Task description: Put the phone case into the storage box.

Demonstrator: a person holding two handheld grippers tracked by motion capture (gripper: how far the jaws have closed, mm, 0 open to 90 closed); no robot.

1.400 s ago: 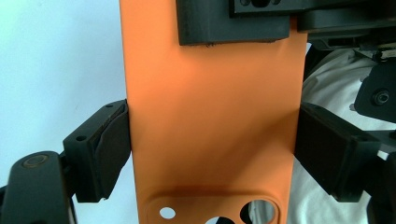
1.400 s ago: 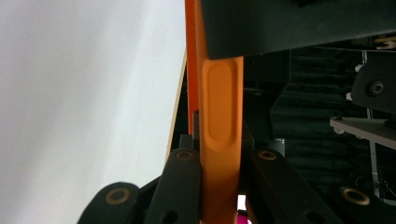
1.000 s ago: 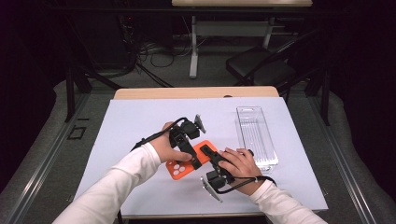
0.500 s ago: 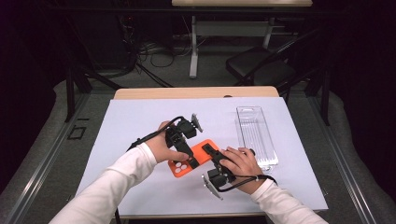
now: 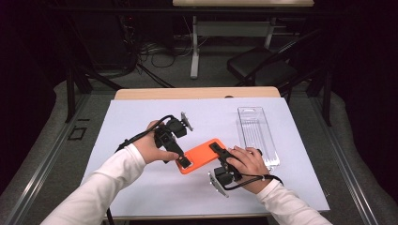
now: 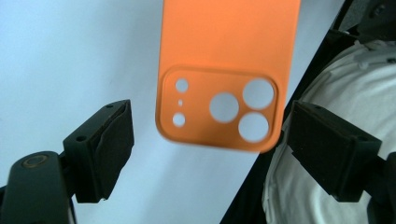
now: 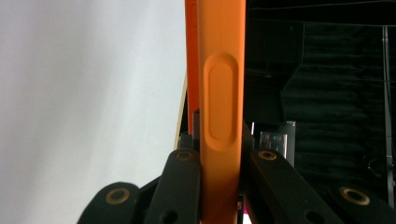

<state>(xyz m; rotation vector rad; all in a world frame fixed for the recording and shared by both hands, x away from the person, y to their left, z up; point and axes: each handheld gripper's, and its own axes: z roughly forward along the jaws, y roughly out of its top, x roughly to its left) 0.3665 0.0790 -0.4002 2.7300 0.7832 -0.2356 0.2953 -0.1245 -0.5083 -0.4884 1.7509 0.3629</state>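
From above, the orange case (image 5: 201,155) sits mid-table, nearer the front edge than the clear tray (image 5: 256,133), pinched at one end by the right gripper (image 5: 220,154). In the left gripper view the left gripper (image 6: 208,135) has just been closing, spread jaws flanking the camera-cutout end untouched — centre them first. The right gripper view shows jaws clamped on the case's edge — keep that firm

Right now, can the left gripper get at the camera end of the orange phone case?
Probably yes: the left gripper is open with the orange phone case between its pads, untouched, while the right gripper clamps the other end.
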